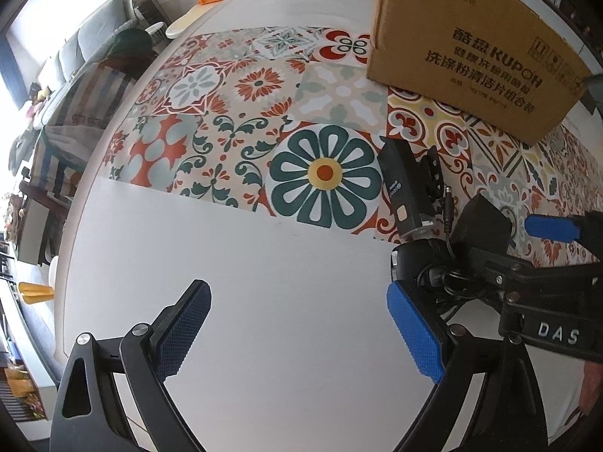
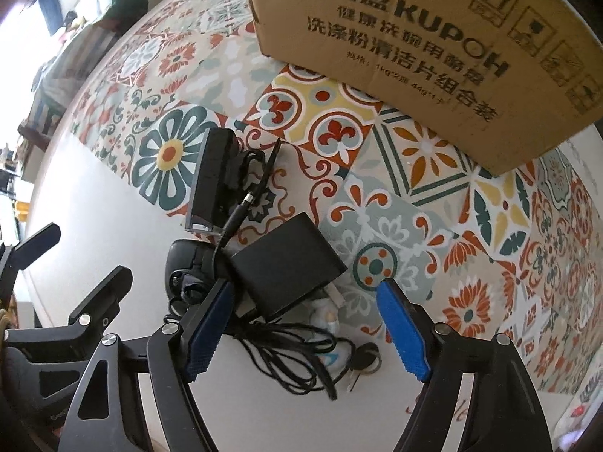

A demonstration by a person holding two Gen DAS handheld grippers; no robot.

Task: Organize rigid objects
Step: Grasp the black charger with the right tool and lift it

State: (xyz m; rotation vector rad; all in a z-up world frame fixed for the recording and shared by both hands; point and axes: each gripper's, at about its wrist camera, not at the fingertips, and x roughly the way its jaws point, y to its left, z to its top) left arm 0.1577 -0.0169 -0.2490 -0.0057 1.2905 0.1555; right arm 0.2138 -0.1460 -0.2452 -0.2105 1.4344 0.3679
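Observation:
A black power adapter (image 2: 288,265) with a coiled black cable (image 2: 290,354) lies on the round table, between the fingers of my open right gripper (image 2: 307,335), which hovers over it. A long black device (image 2: 215,184) and a rounded black gadget (image 2: 188,263) lie just left of it. A key on a ring (image 2: 363,358) lies under the cable. My left gripper (image 1: 297,335) is open and empty over bare white table, left of the pile (image 1: 407,188). The right gripper shows in the left wrist view (image 1: 550,226).
A brown cardboard box (image 2: 414,37) stands at the back right on the patterned mat (image 2: 433,196); it also shows in the left wrist view (image 1: 471,49). The white table edge (image 1: 86,173) curves on the left, with a sofa and chairs beyond.

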